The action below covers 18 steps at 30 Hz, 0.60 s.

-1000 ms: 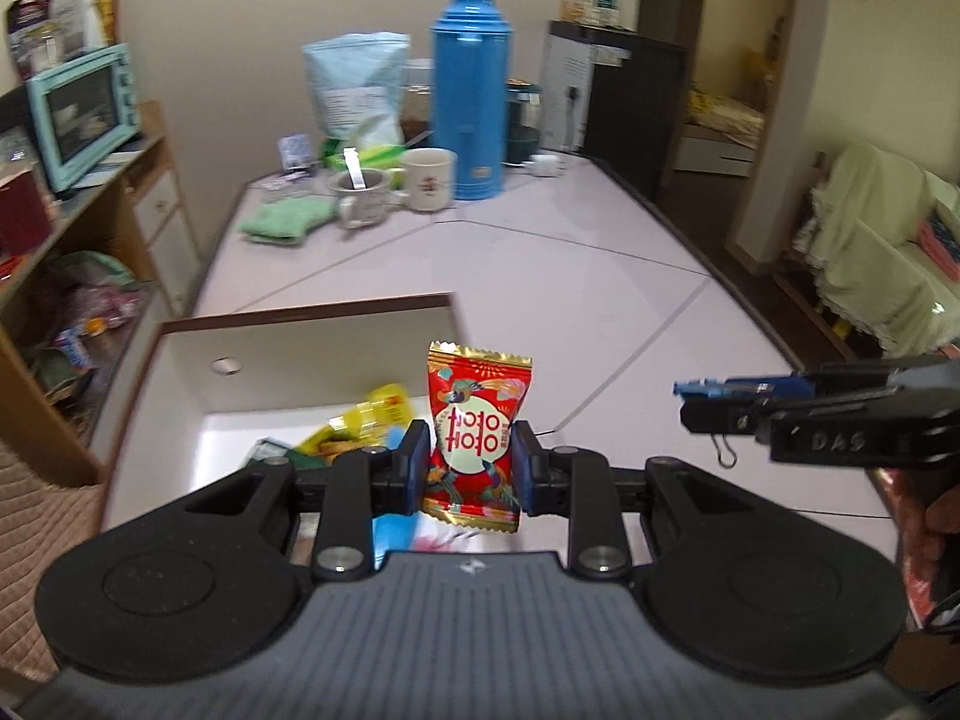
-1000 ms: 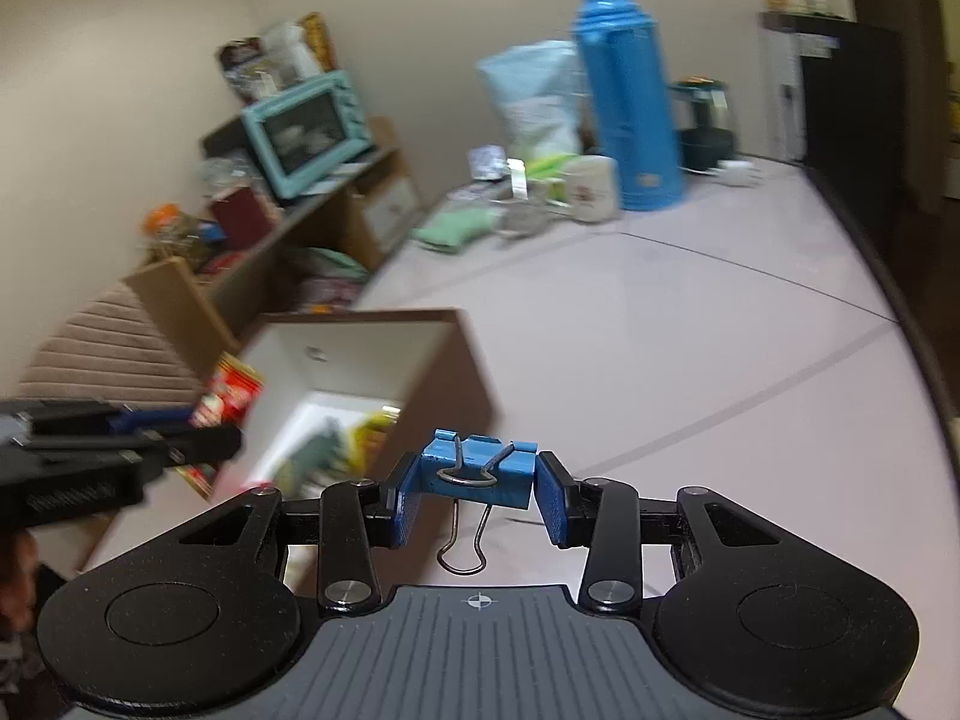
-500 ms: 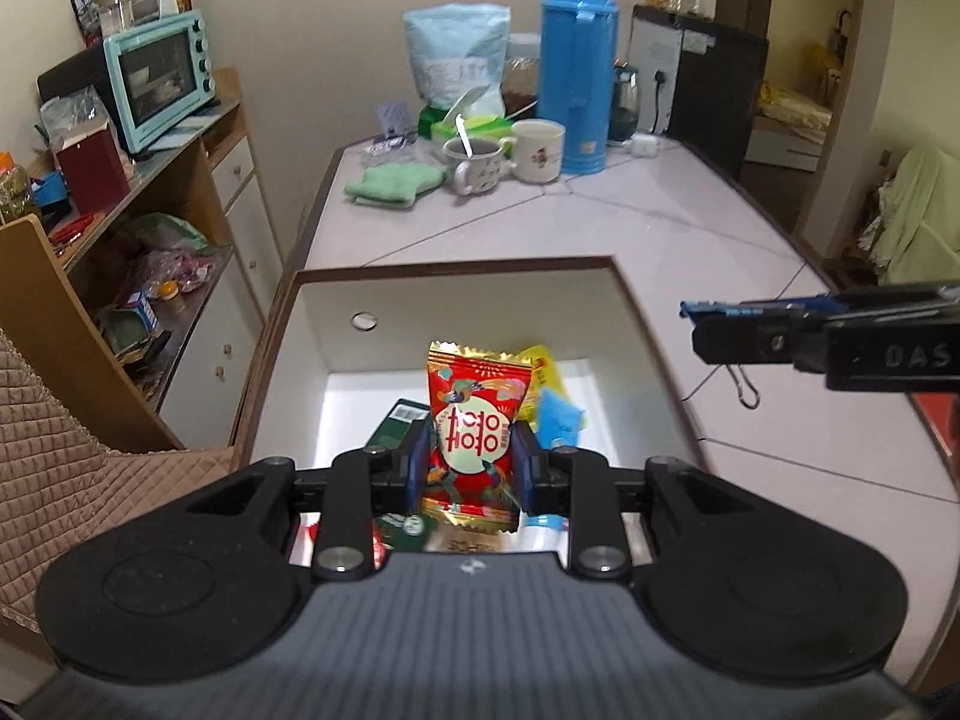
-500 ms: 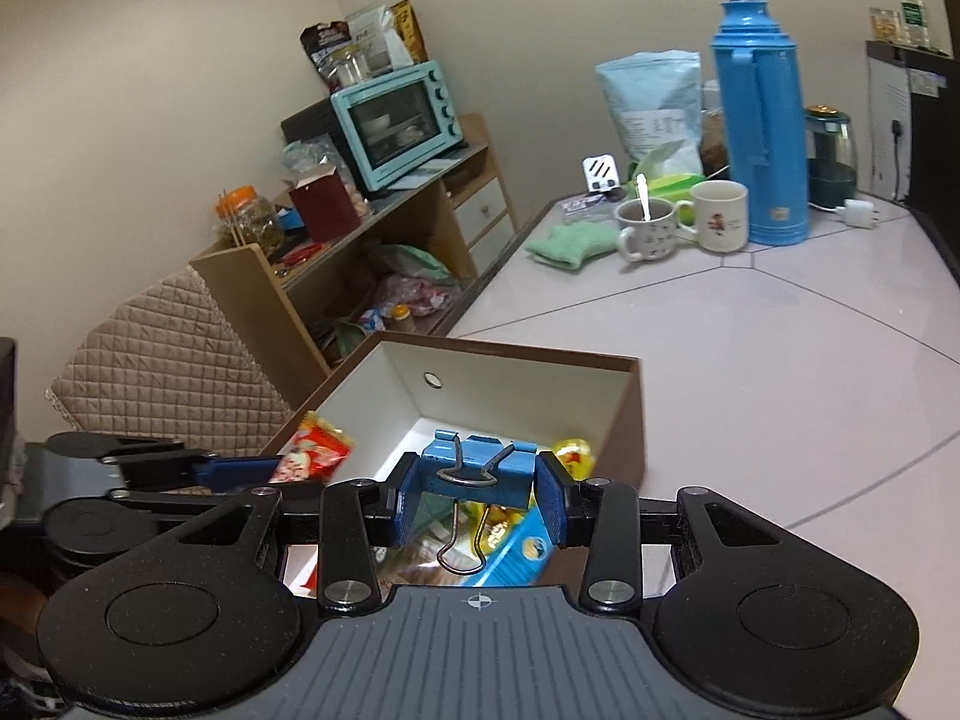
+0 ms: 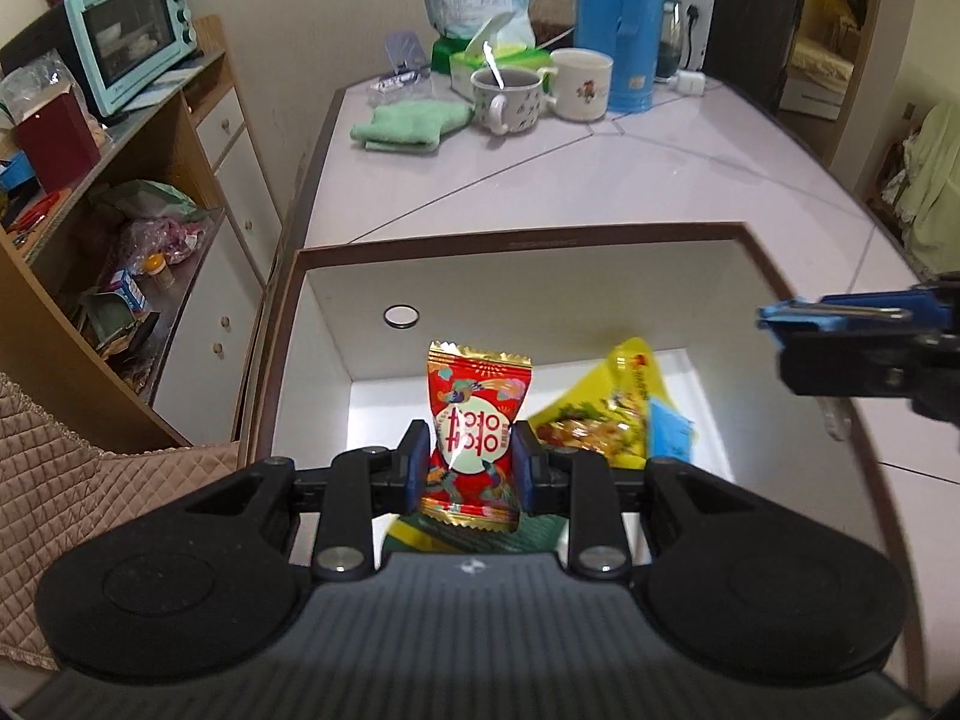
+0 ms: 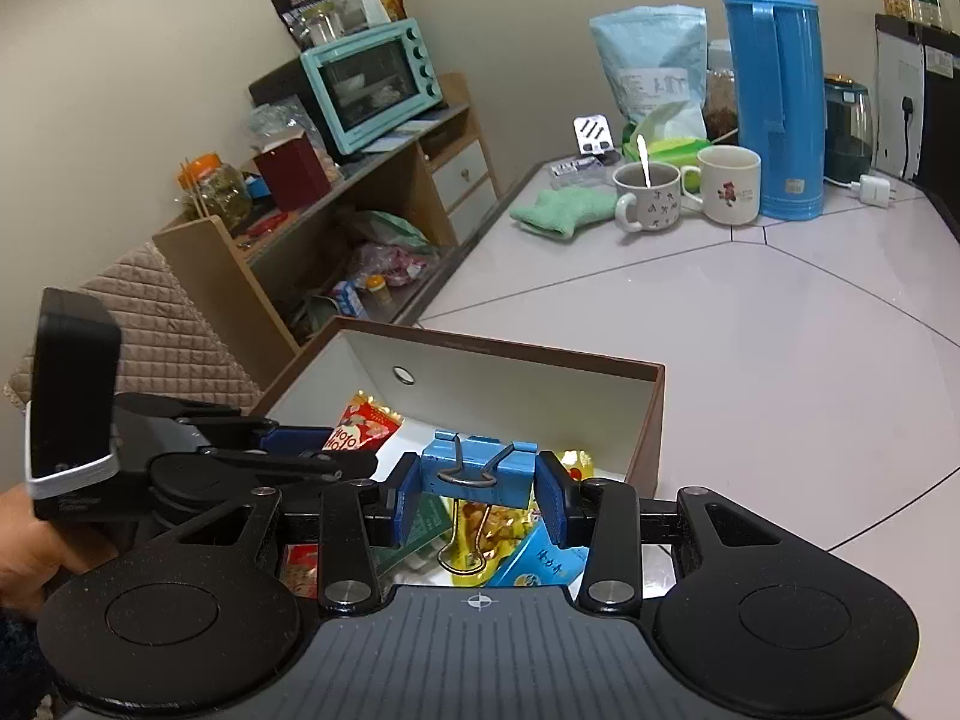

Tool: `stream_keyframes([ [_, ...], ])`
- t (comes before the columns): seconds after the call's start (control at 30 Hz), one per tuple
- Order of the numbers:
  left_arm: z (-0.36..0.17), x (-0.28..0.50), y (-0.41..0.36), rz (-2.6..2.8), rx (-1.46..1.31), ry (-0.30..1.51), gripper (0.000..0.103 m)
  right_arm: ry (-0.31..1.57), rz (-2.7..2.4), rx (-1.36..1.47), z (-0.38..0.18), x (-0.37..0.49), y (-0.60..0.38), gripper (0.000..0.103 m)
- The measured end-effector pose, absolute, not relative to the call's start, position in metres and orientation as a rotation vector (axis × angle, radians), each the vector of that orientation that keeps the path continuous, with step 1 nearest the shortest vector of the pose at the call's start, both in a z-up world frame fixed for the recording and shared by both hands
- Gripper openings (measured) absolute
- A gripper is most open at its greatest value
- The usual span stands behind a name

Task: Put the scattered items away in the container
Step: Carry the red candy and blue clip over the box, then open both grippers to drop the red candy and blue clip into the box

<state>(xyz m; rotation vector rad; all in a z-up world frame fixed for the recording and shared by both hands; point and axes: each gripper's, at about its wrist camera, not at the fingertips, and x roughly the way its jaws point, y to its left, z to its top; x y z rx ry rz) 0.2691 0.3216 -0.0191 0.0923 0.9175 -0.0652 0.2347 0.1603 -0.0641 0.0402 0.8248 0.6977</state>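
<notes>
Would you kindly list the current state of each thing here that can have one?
left gripper: shut on the red candy packet, over the box
right gripper: shut on the blue binder clip
box: open, partly filled with packets
grey mug: upright, spoon inside
blue thermos: upright, capped

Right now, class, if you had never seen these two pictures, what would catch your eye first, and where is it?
First, the red candy packet, pinched upright in the left gripper above the open brown box. Next, the blue binder clip clamped in the right gripper, poised over the same box, where yellow and blue wrappers already lie. At the far end of the white table stands a tall blue thermos beside two mugs.
</notes>
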Motion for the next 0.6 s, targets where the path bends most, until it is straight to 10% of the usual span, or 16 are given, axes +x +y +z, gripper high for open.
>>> stream_keyframes([
  [0.6, -0.012, 0.268, 0.332, -0.046, 0.055, 0.923, 0.036, 0.882, 0.736, -0.013, -0.091, 0.26, 0.184, 0.04],
])
